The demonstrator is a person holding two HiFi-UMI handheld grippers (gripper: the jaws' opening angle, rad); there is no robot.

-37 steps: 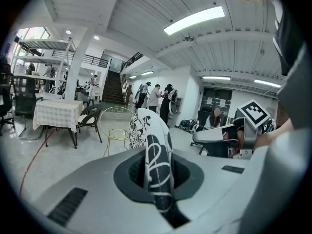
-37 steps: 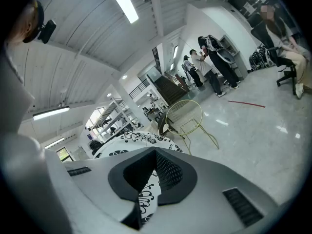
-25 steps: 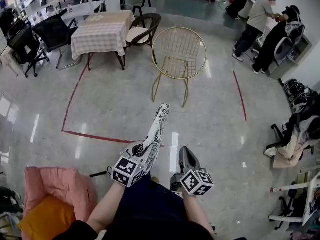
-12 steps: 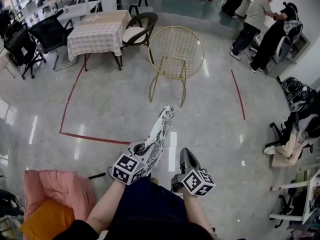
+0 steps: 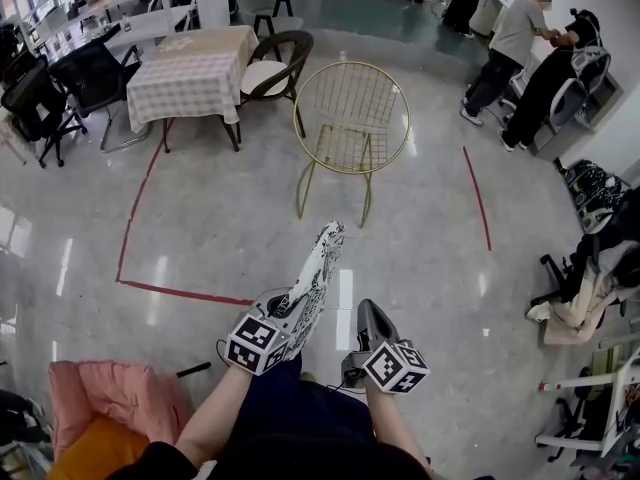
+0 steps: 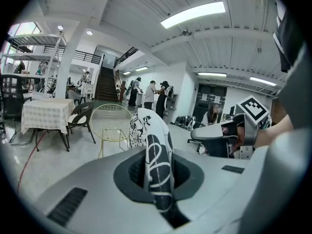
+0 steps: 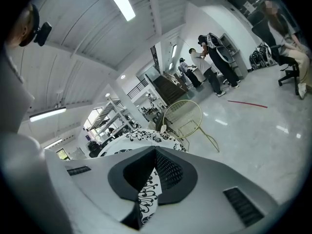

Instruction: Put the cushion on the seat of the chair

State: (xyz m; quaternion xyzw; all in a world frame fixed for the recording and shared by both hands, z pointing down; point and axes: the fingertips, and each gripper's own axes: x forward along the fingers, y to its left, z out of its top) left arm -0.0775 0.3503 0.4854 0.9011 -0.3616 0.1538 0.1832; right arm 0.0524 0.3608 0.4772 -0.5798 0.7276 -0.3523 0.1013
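The cushion [image 5: 316, 275] is white with a black pattern and stands edge-on in front of me, over the floor. My left gripper [image 5: 283, 306] is shut on its near edge; in the left gripper view the cushion [image 6: 155, 155] runs up between the jaws of that gripper [image 6: 158, 168]. My right gripper [image 5: 368, 318] sits just right of it, and in the right gripper view this gripper [image 7: 150, 180] is shut on a fold of the patterned cloth [image 7: 146, 194]. The gold wire chair [image 5: 348, 128] stands ahead on the floor with a bare seat, also visible as the chair [image 6: 111, 123] and the chair [image 7: 184, 115].
A table with a checked cloth [image 5: 186, 66] and a dark chair [image 5: 273, 65] stand left of the gold chair. Red tape lines [image 5: 135, 218] mark the floor. Two people [image 5: 520, 43] stand at the back right. A pink cloth heap [image 5: 110, 398] lies at my lower left, clothes [image 5: 585, 293] at the right.
The gold chair and the table have slid lower and closer in the head view as I move toward them. Both grippers still hold the cushion the same way.
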